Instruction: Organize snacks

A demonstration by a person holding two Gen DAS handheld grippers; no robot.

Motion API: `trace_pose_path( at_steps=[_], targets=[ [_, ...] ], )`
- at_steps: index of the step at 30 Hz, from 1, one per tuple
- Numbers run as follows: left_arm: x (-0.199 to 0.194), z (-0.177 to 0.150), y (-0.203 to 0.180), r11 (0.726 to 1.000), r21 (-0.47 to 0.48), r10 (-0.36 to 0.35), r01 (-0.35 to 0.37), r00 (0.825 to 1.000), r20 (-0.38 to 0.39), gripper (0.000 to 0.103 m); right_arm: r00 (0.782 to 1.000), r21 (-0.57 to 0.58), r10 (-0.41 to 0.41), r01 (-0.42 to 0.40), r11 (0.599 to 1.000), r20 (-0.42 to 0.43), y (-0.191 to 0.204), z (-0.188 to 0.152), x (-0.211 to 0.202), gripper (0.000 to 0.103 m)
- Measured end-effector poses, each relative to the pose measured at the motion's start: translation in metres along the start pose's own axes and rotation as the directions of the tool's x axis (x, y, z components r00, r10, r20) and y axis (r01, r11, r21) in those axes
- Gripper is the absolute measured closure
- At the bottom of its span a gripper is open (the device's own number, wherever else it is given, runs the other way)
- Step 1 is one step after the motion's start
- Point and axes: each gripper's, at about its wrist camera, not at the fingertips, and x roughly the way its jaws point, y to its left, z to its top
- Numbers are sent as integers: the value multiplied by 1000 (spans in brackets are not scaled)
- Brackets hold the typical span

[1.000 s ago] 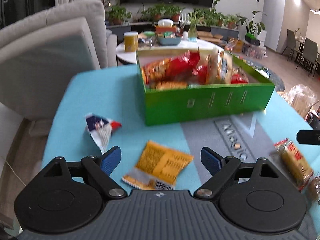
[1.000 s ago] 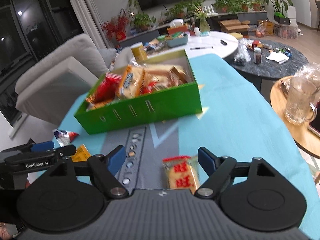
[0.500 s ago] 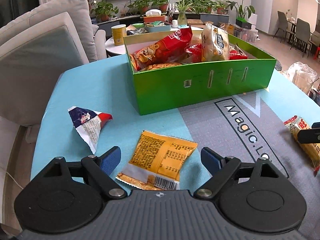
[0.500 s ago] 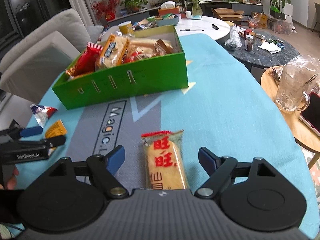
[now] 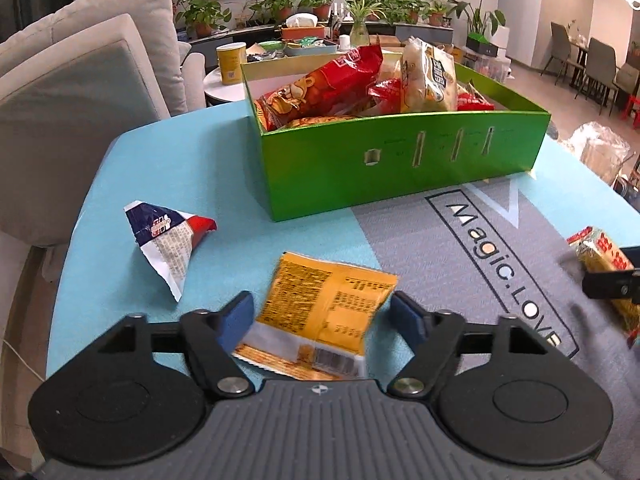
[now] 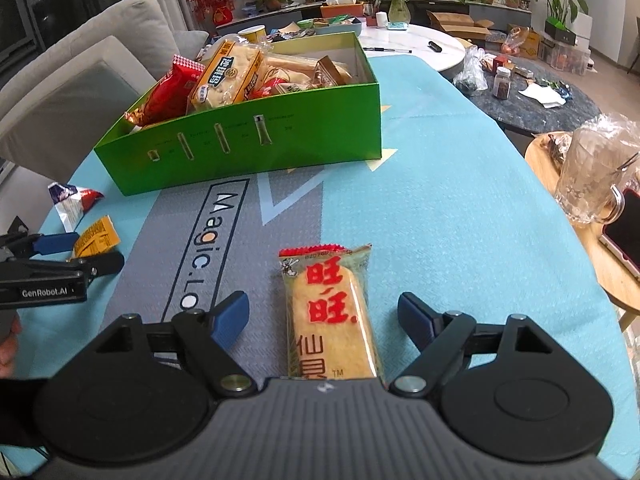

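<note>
Here, before the box [image 5: 400, 168], the left gripper [image 5: 322, 314] and right gripper [image 6: 323, 316] stood jaws apart, straddling the orange packet [image 5: 320, 316] and cracker [image 6: 332, 316].

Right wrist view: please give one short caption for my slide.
Open right gripper straddles a rice cracker packet lying before the green snack box.

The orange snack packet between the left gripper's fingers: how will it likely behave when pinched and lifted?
The orange snack packet lies flat and thin on the mat, so it is probably light and likely to flop or bend. Its glossy film may slip or crinkle between the open left gripper fingers. Being flat, it should not roll.
</note>
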Motion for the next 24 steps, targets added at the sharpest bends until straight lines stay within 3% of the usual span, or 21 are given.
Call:
trace_pose_path(
  at_steps=[2,4,15,19,21,24],
  targets=[
    [-1,0,0,1000,-7,-2,2,1000,2,48,1000,-20,-17,17,1000,9,2,-1,-1,26],
    [-2,0,0,1000,-10,-4,4,1000,1,49,999,-34,-32,32,999,14,4,-1,-2,27],
    [-8,-4,-7,1000,4,-3,3,1000,5,50,997,16,65,-66,998,45,13,6,-7,27],
    [-9,-5,-9,1000,10,1,-1,1000,4,45,996,0,85,-85,996,38,21,5,-4,24],
    [-8,-5,-9,1000,8,-3,3,1000,2,38,996,-3,85,-85,996,38,21,3,-4,13],
    [-7,-6,-10,1000,7,1,-1,1000,6,36,996,-21,75,-75,997,39,22,0,-5,9]
  ],
)
